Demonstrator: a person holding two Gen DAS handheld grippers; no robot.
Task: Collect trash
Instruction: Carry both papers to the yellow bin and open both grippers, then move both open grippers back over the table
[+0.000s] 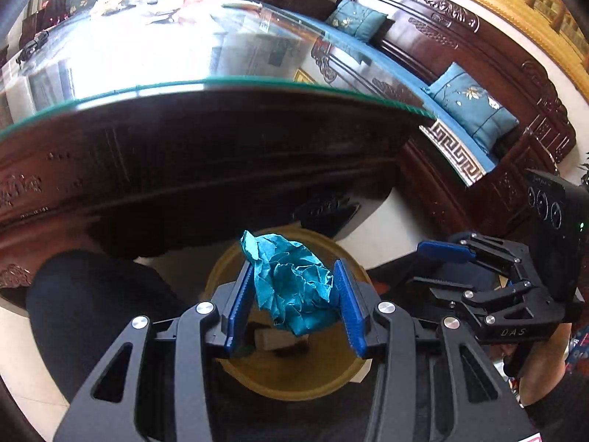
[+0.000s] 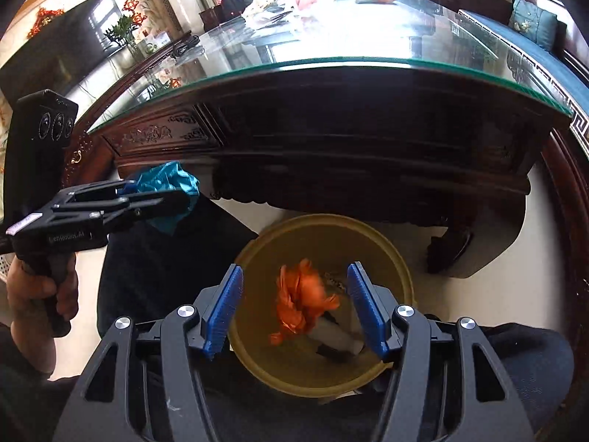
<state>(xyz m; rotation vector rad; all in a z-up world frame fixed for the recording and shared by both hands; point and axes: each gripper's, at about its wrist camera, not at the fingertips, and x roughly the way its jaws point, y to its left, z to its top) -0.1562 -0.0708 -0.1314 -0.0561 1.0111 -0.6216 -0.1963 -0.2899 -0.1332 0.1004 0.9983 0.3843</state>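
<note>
My left gripper (image 1: 294,294) is shut on a crumpled teal paper ball (image 1: 294,283) and holds it over the yellow round bin (image 1: 294,383) on the floor. From the right wrist view the same teal ball (image 2: 169,188) sits in the left gripper (image 2: 158,199), up and left of the bin (image 2: 401,258). My right gripper (image 2: 294,309) is open above the bin. A blurred orange paper wad (image 2: 302,298) is between its fingers, loose, over the bin's inside. The right gripper also shows in the left wrist view (image 1: 438,265).
A dark carved wooden table with a glass top (image 2: 331,62) stands just behind the bin; more white and pink paper litter (image 2: 291,0) lies at its far end. A bench with teal cushions (image 1: 475,107) runs along the right. My dark-clothed leg (image 1: 95,305) is left of the bin.
</note>
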